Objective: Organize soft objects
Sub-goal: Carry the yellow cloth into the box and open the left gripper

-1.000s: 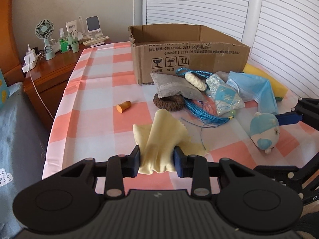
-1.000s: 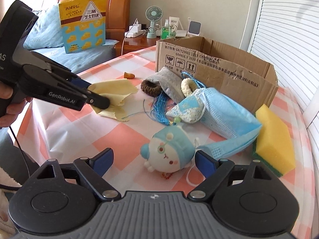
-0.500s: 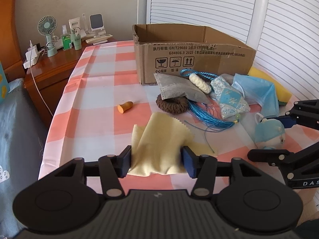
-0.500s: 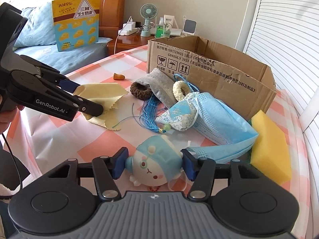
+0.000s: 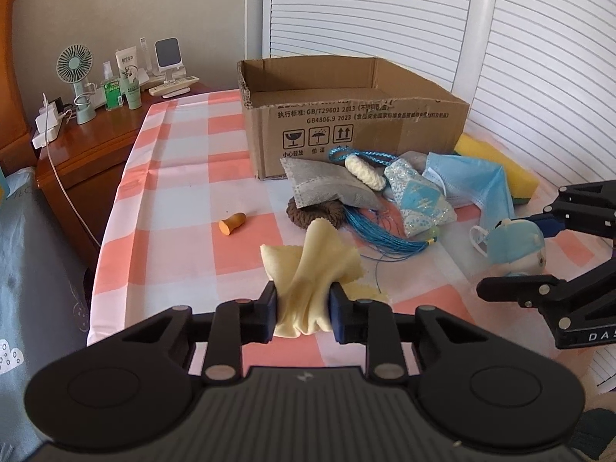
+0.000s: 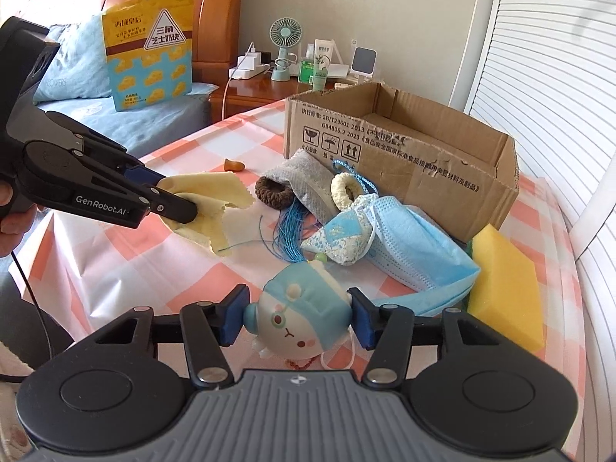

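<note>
My left gripper (image 5: 303, 312) is shut on a pale yellow cloth (image 5: 312, 265) and holds it bunched above the checked tablecloth; it also shows in the right wrist view (image 6: 208, 204). My right gripper (image 6: 296, 321) is shut on a blue and white plush toy (image 6: 298, 319), which also shows in the left wrist view (image 5: 516, 240). An open cardboard box (image 5: 346, 115) stands behind a pile of soft things: a grey pouch (image 5: 323, 188), a brown hair tie (image 5: 315, 215), a blue face mask (image 5: 473, 181) and a yellow sponge (image 6: 508, 288).
A small orange piece (image 5: 232, 224) lies on the pink and white checked tablecloth (image 5: 184, 177). Blue cord (image 5: 381, 231) trails from the pile. A wooden nightstand (image 5: 81, 154) with a fan and bottles stands at the left. White shutters (image 5: 519, 57) are at the right.
My left gripper has closed tighter and lifted the yellow cloth into a bunch. My right gripper has closed on the plush toy and raised it slightly.
</note>
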{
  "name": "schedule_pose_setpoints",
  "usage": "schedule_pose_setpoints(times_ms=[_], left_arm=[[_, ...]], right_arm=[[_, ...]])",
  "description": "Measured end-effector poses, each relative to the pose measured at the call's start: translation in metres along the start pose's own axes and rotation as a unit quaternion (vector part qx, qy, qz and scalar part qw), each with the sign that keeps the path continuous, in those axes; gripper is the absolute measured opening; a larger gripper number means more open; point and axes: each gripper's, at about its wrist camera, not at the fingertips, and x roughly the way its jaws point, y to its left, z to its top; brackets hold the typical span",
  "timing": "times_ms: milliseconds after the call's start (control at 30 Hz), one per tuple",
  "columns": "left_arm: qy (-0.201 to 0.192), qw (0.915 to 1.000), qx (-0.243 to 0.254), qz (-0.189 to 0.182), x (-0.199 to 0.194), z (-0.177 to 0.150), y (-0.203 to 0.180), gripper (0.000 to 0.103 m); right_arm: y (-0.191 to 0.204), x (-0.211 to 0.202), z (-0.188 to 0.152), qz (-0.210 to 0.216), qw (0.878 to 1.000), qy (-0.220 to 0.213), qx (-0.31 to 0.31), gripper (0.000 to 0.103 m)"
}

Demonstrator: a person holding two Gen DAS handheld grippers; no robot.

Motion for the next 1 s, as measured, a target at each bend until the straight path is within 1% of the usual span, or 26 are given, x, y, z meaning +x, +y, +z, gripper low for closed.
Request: schedule_pose_setpoints(times_ms=[200,333,467,567,667,767,933,1000], left_arm=[[-0.007,0.9997,0.022,-0.012,-0.020,0.014,0.000,0.025],[-0.012,0.9987,0.042,-0.027,-0.033,0.031,-0.003,0.026],[-0.023,0.9969,0.060,-0.046,-0.041,0.058,-0.005,0.026],[-0.036,0.9955,0.068,-0.054,-0.040,0.084,-0.006,0.026],[-0.054,0.9941,0.073,-0.059,-0.033,0.115,-0.006,0.026],[-0.065,0.9927,0.088,-0.049,-0.017,0.147,-0.008,0.026],[-0.063,0.9931,0.091,-0.039,0.025,0.194,-0.008,0.026],[-0.060,0.9940,0.086,-0.029,0.045,0.209,-0.007,0.030]], right_arm=[[-0.004,-0.018,0.012,0.007,1.000,-0.009,-0.006,0.060],[-0.012,-0.031,0.027,0.005,1.000,-0.025,-0.010,0.060],[-0.025,-0.038,0.045,0.001,0.999,-0.041,-0.009,0.060],[-0.036,-0.038,0.057,-0.012,0.999,-0.050,-0.013,0.060],[-0.047,-0.036,0.068,-0.025,0.998,-0.056,-0.016,0.060],[-0.060,-0.033,0.077,-0.033,0.998,-0.060,-0.011,0.060],[-0.079,-0.026,0.088,-0.046,0.997,-0.062,-0.003,0.060],[-0.086,-0.021,0.092,-0.051,0.997,-0.060,0.000,0.060]])
